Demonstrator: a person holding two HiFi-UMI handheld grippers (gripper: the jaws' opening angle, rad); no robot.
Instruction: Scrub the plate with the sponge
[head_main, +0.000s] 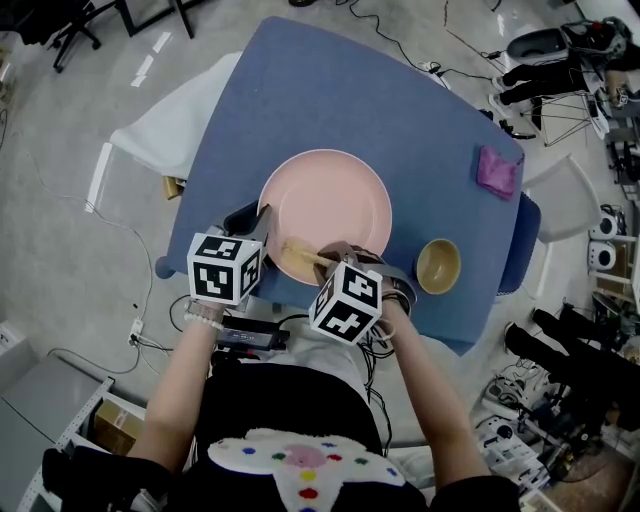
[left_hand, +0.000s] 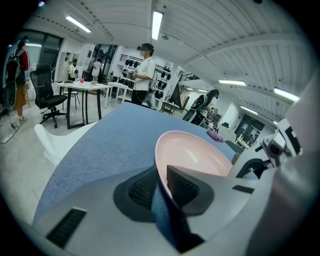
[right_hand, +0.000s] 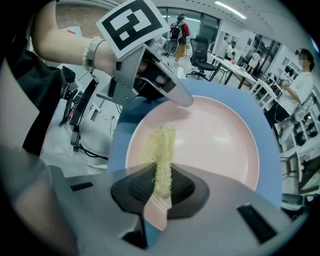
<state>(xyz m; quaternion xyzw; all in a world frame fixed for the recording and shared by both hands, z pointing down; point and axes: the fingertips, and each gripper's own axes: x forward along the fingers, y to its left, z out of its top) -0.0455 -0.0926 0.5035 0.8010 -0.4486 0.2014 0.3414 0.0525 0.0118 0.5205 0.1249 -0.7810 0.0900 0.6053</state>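
Observation:
A round pink plate (head_main: 326, 214) lies on the blue table (head_main: 330, 110), also seen as the pink plate (left_hand: 197, 155) and the pink plate (right_hand: 215, 145). My left gripper (head_main: 262, 228) is shut on the plate's near left rim; in the left gripper view the left gripper (left_hand: 161, 187) has the rim between its pads. A pale yellow sponge (right_hand: 162, 155) is squeezed in my right gripper (right_hand: 161, 186), which is shut on it and holds it against the plate's near part. In the head view the sponge (head_main: 297, 247) sticks out of the right gripper (head_main: 322, 258) over the plate.
A small tan bowl (head_main: 438, 265) stands right of the plate near the table's front edge. A purple cloth (head_main: 497, 171) lies at the far right corner. White chairs (head_main: 165, 125) stand beside the table. Cables and gear cover the floor. A person (left_hand: 143, 75) stands far off.

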